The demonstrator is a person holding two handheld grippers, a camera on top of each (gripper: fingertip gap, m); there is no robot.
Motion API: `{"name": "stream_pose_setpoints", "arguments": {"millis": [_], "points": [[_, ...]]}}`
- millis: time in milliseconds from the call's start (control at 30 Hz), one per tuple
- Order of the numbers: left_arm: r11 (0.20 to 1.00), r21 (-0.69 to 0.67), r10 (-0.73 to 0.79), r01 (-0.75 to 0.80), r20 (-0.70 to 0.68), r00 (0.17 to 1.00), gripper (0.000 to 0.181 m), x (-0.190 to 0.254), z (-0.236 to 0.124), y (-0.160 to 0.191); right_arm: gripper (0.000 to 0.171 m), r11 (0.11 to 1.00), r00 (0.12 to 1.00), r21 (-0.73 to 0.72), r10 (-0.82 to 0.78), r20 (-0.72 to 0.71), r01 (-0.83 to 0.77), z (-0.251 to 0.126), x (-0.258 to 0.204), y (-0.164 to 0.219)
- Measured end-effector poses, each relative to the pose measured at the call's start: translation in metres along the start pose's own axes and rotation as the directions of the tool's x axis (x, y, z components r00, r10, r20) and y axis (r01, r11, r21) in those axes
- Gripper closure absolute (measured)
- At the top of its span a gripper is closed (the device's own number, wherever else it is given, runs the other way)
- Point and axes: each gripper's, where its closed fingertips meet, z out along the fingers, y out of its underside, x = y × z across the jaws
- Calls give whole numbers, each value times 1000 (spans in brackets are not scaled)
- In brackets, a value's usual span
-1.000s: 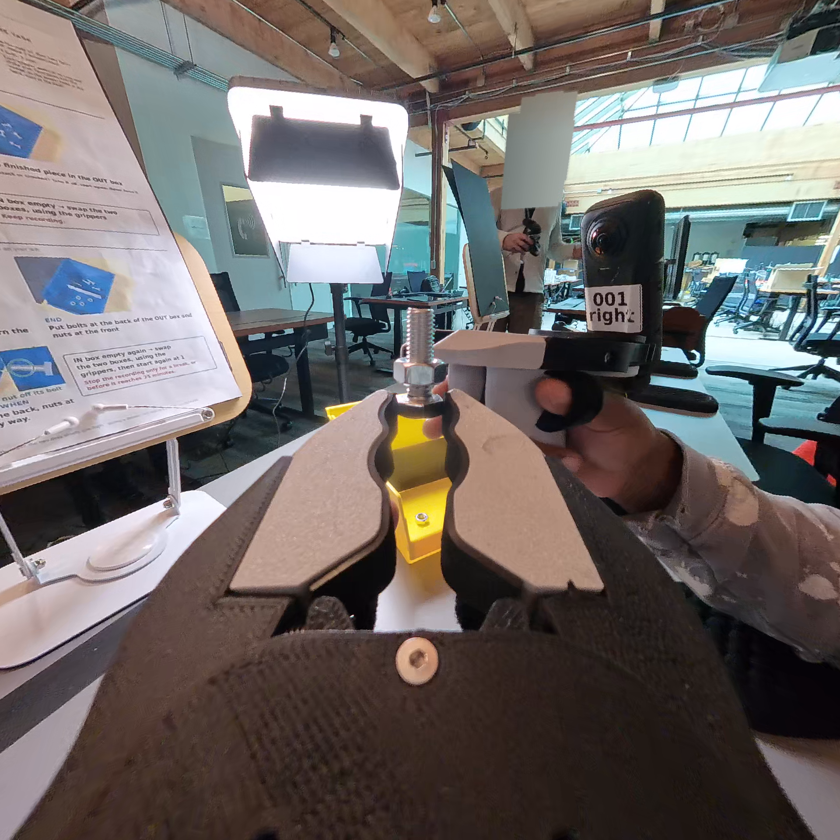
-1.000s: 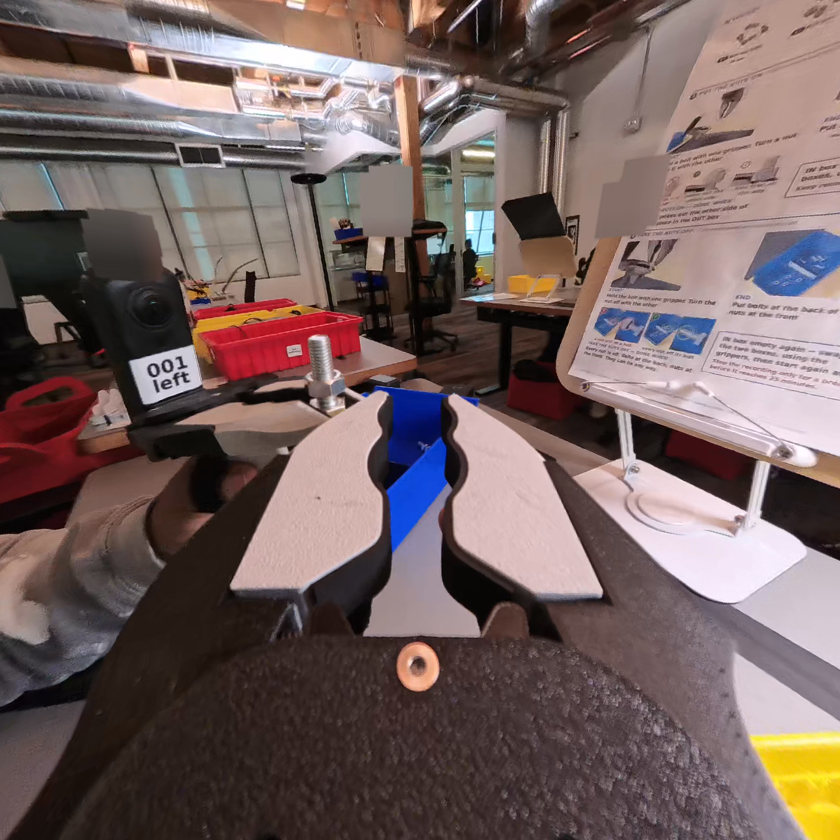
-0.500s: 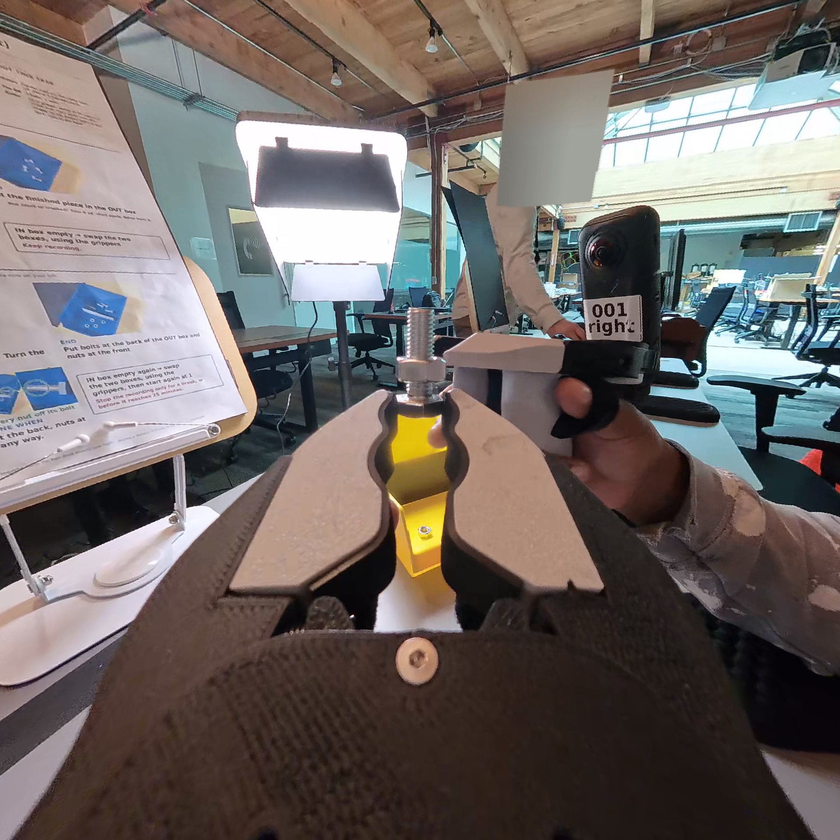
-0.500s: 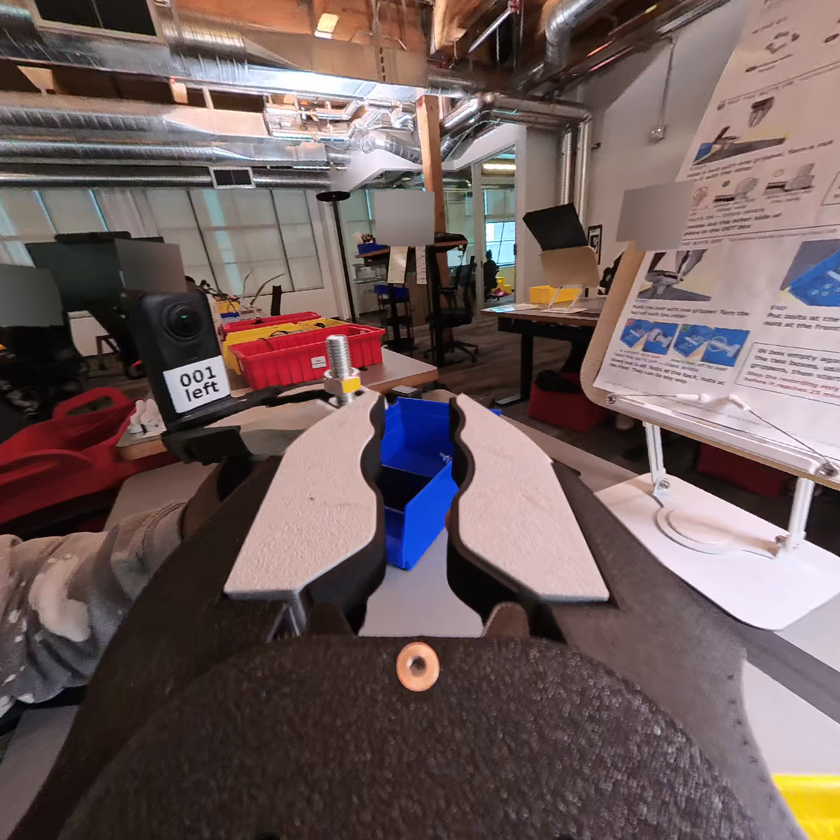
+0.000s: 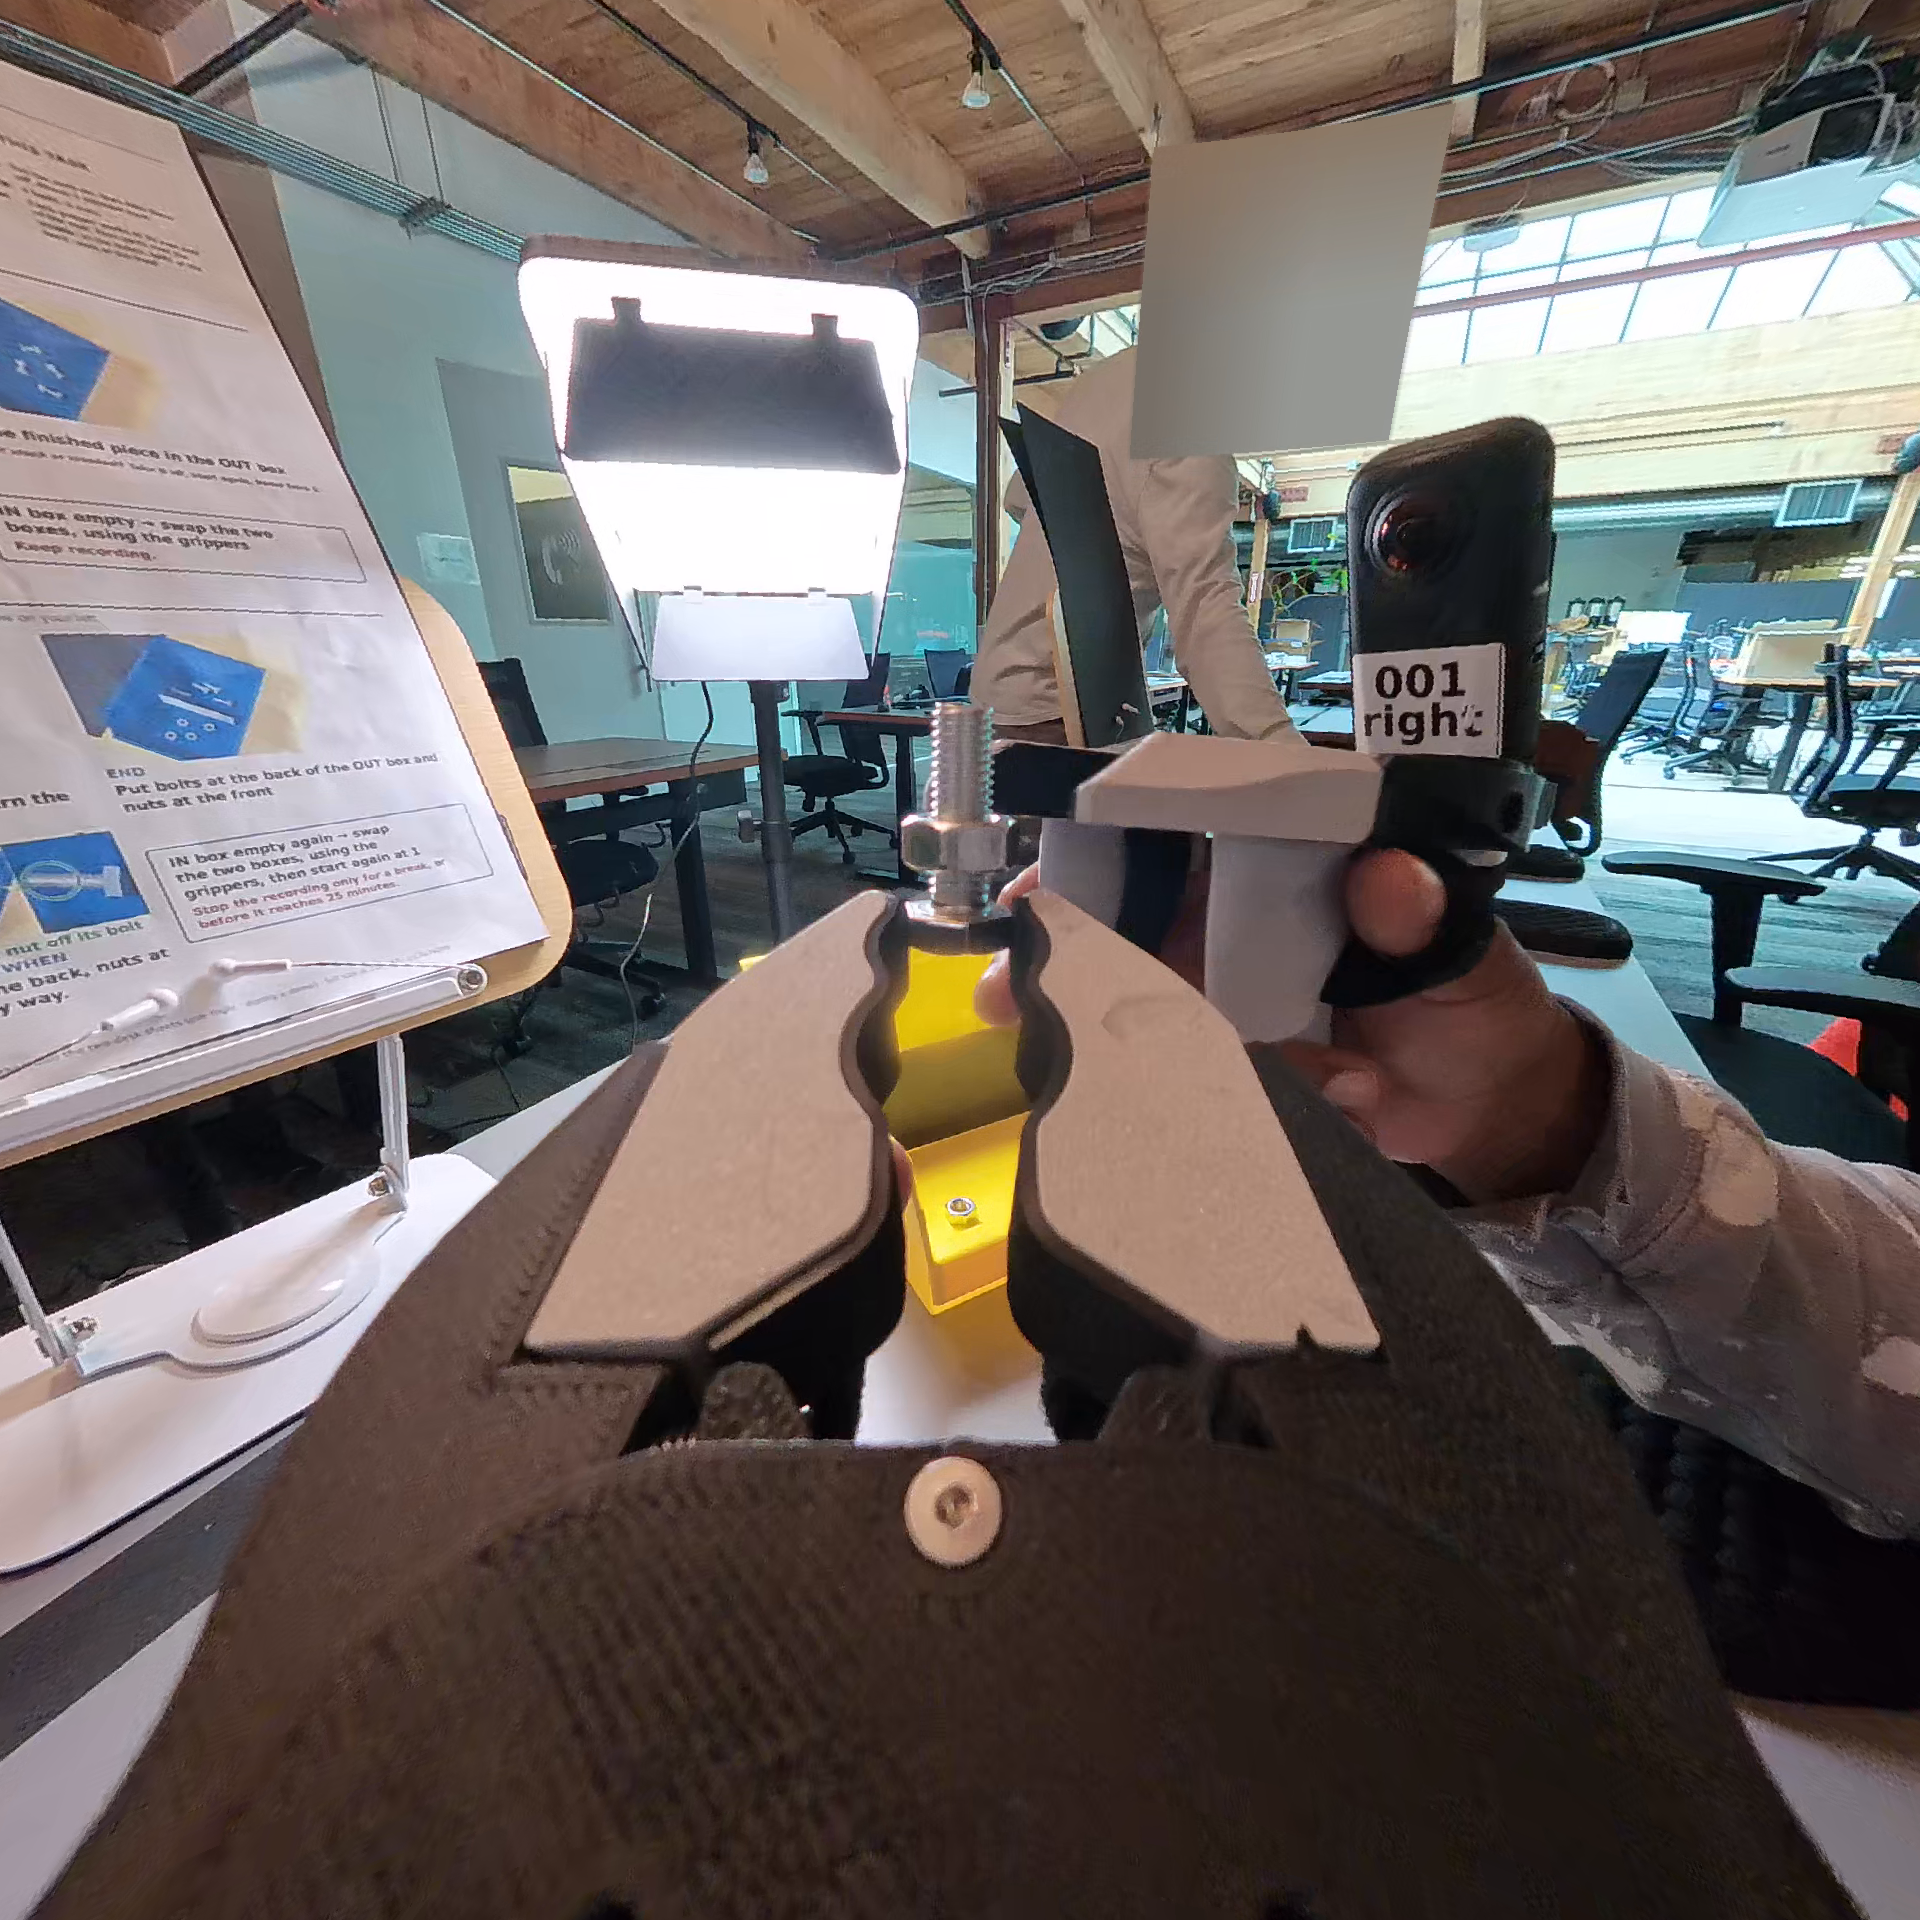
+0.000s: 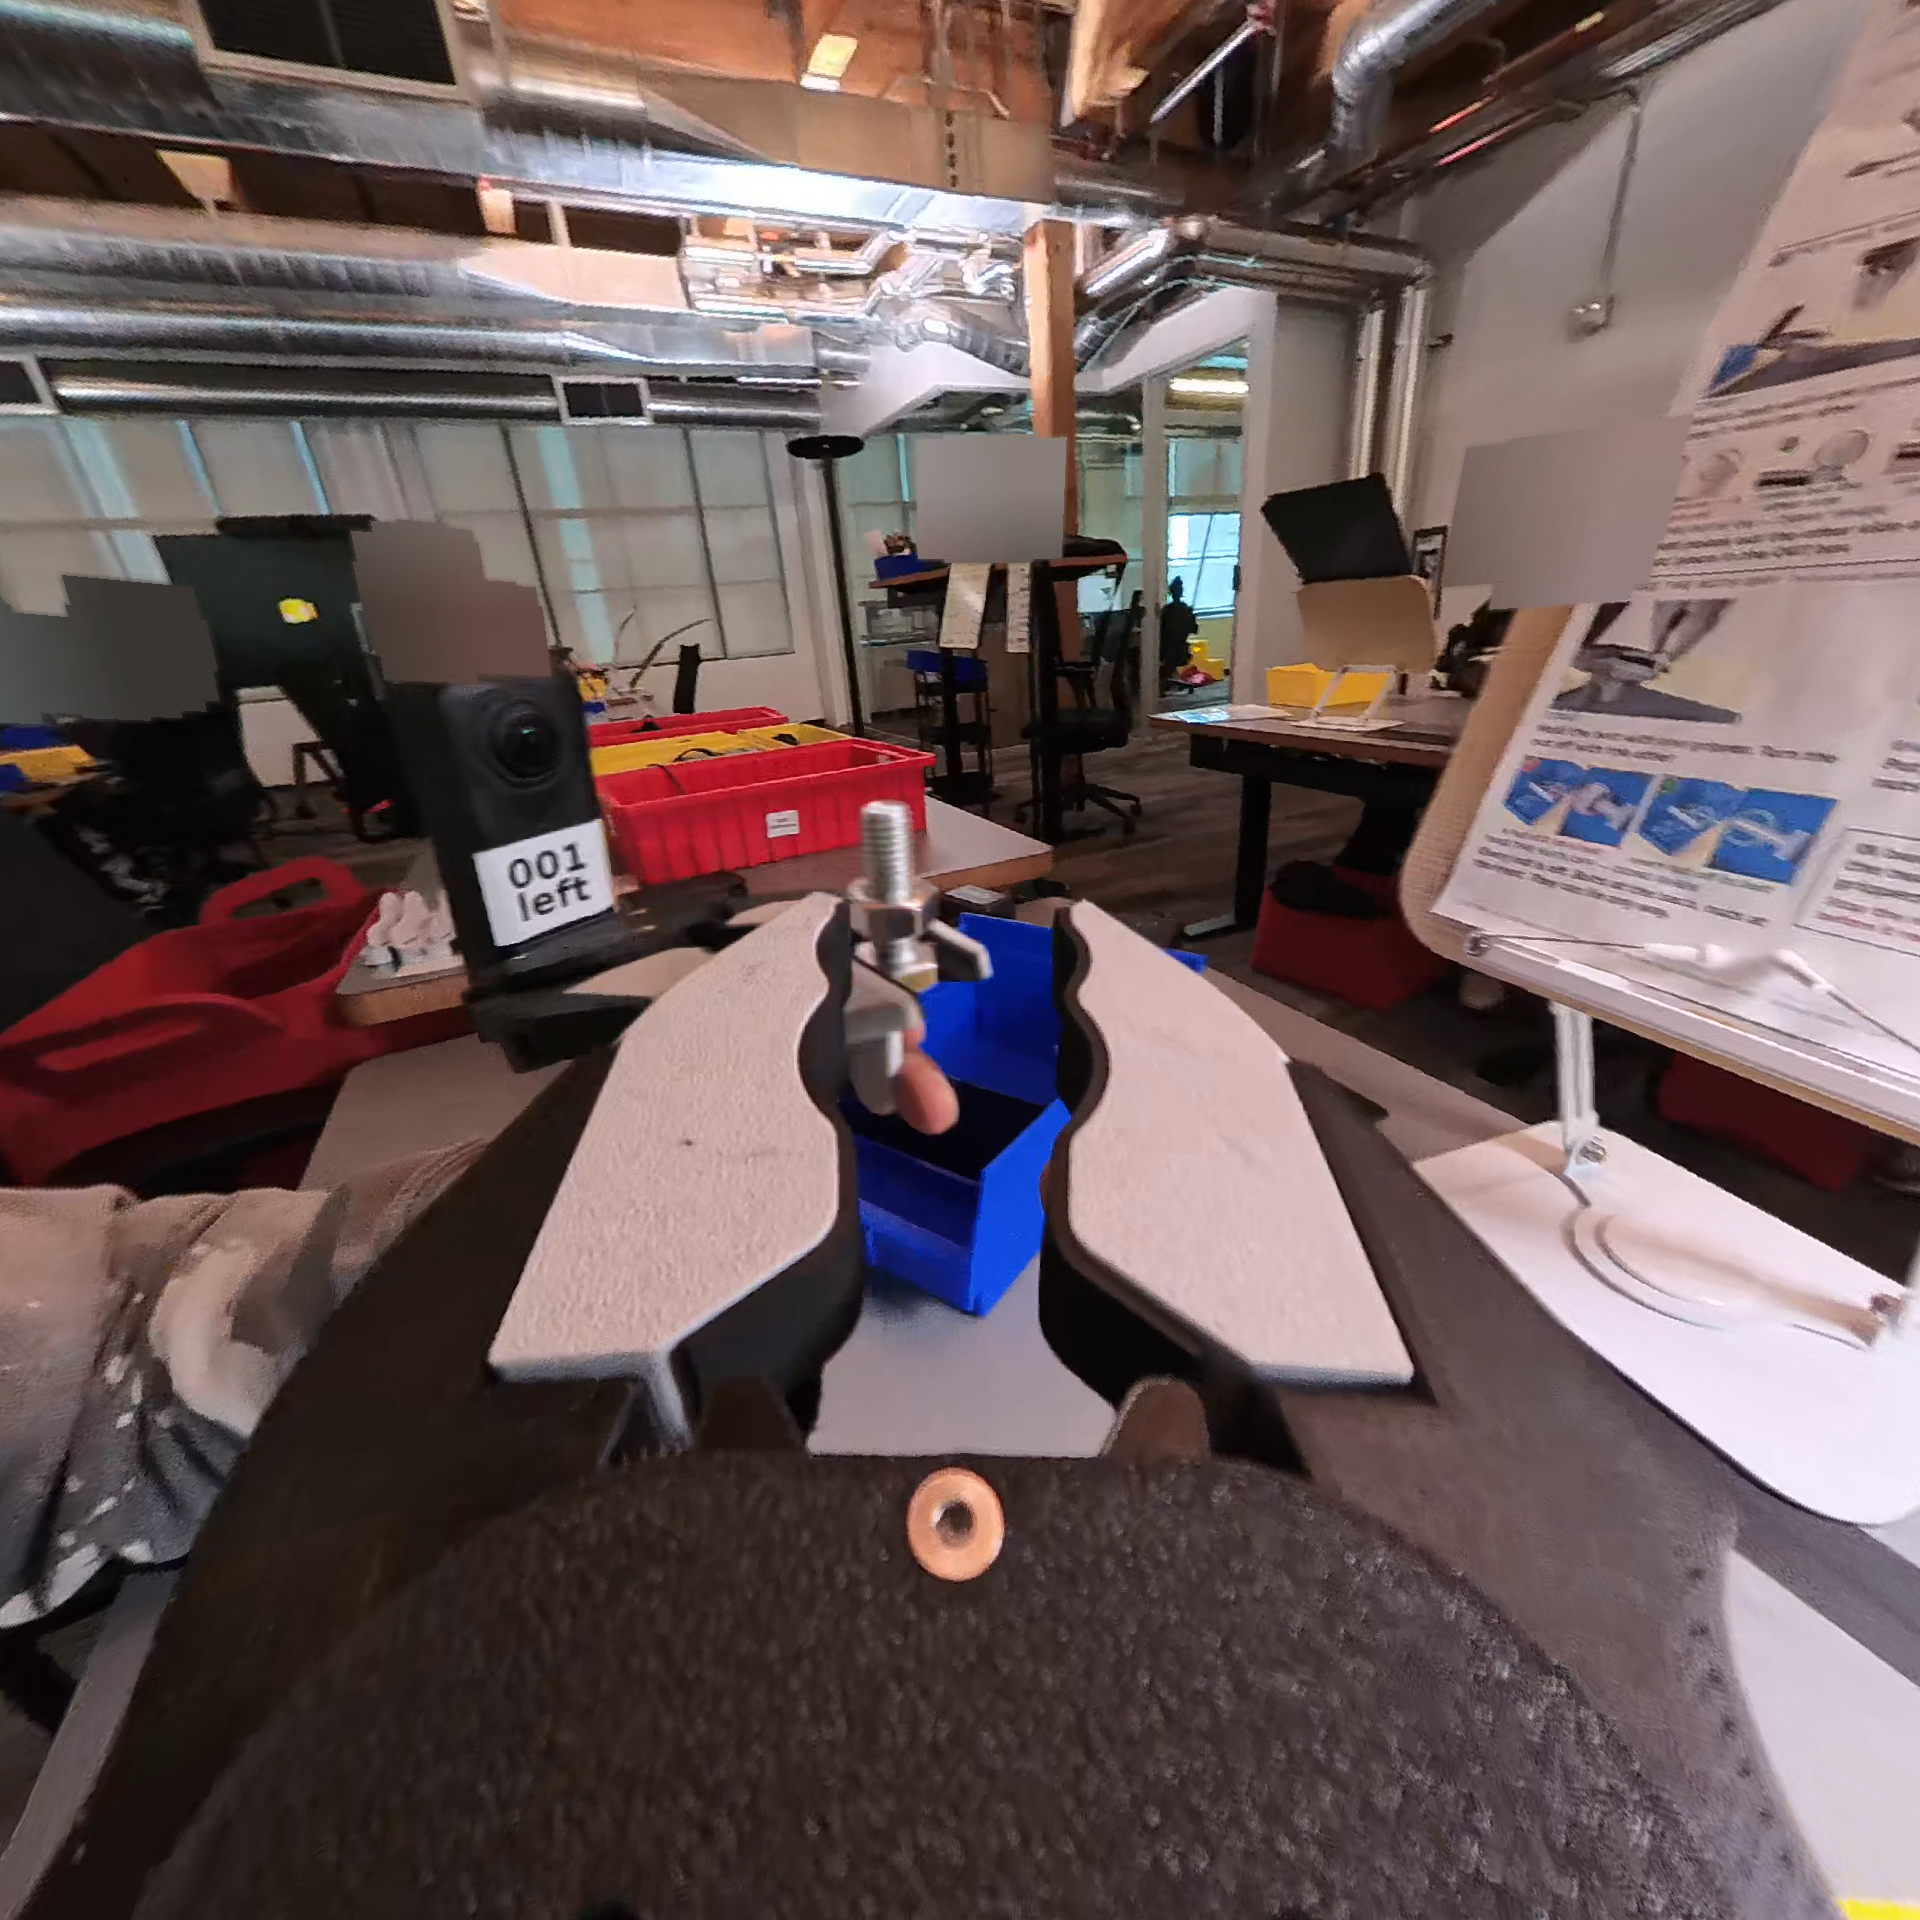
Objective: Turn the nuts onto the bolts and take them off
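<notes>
While its head hides between the fingertips, the bolt stands upright at frame centre, clenched by the left hand-held gripper; the right hand-held gripper hangs released, motion-blurred.

Bolt head hidden between fingers

Both views are bright. In the left wrist view a studio light panel blazes straight at the lens, blown out white, and skylights glow at upper right. The right wrist view is smeared by motion blur, worst on the instruction sheet. Wide-angle distortion bends both pictures' edges
</notes>
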Motion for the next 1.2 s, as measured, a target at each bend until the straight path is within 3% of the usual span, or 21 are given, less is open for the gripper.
{"name": "stream_pose_setpoints", "arguments": {"millis": [100, 200, 400, 533, 633, 900, 967, 1000, 1067, 1200], "points": [[1000, 7, 4, -4, -7, 1000, 162, 4, 0, -1, 136, 1000, 1000, -23, -19, -11, 18, 4, -2, 4], [1000, 29, -3, 3, -21, 1000, 162, 6, -2, -8, 154, 1000, 992, -11, 9, -123, -11, -5, 25, 3], [1000, 15, -9, 9, -21, 1000, 162, 5, 0, -2, 132, 999, 999, -12, -31, 12, 31, 2, -9, -2], [1000, 21, -11, 12, -25, 1000, 162, 8, 1, -4, 133, 999, 999, -24, -39, -3, 39, 4, -5, 3], [999, 45, -20, 21, -27, 999, 162, 5, -4, -10, 159, 999, 996, 51, -2, -93, 7, -7, 15, -9], [998, 54, -19, 22, -52, 998, 162, 13, -1, -8, 133, 1000, 999, -13, -21, 28, 21, 6, -15, 0], [996, 75, -35, 40, -55, 998, 162, 13, -3, -12, 137, 1000, 1000, 8, -16, 14, 16, 4, -11, -3], [994, 95, -43, 50, -71, 997, 162, 13, -5, -16, 158, 1000, 999, 18, 21, -27, -21, 0, -1, -6], [993, 101, -47, 54, -70, 996, 162, 13, -6, -19, 163, 996, 996, 83, 33, -82, -27, -9, 14, -15], [994, 93, -57, 64, -75, 996, 162, 14, -4, -15, 140, 999, 1000, 51, 9, 3, -9, -5, -6, -15]]}}
